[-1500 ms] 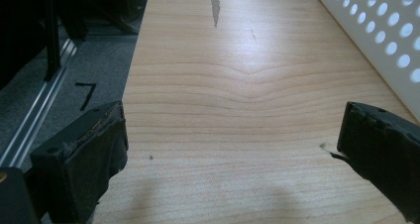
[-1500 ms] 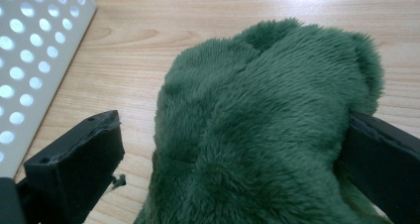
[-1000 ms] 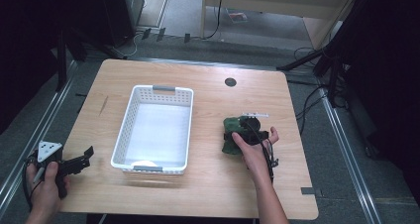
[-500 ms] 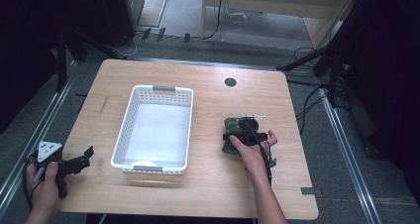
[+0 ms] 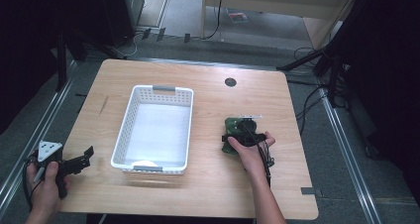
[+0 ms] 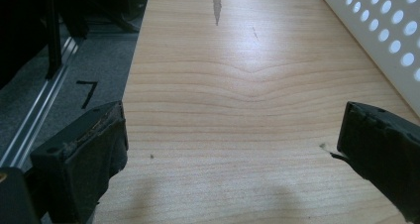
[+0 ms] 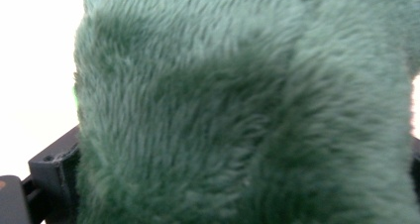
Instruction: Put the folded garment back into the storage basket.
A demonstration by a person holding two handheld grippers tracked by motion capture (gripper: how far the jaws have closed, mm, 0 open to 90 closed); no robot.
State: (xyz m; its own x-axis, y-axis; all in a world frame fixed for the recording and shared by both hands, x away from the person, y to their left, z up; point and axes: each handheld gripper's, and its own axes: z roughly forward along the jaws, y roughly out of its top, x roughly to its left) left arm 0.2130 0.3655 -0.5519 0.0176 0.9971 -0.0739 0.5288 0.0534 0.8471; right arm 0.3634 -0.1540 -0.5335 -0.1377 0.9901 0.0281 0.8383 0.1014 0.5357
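High view: the dark green furry plush toy (image 5: 231, 135) lies on the light wooden table (image 5: 213, 92), right of centre in the frame and just right of the white perforated plastic basket (image 5: 130, 127). The right tongs (image 5: 236, 137) sit on top of the toy, held by the person's right hand (image 5: 252, 152), whose forearm enters from the bottom edge. The toy's long axis seems to run up and down the frame, roughly parallel to the basket's long side; which end is its head I cannot tell, since the tongs and hand cover much of it.

From the right gripper view, green fur (image 7: 247, 110) presses close against the camera and sits between the jaws, a black jaw showing at the lower left; whether the jaws have closed on the toy I cannot tell.

At the lower left of the high view, the left tongs (image 5: 84, 157) rest over the table's near corner in the left hand (image 5: 42, 189). From the left gripper view, their jaws stand wide apart with bare wood between them.
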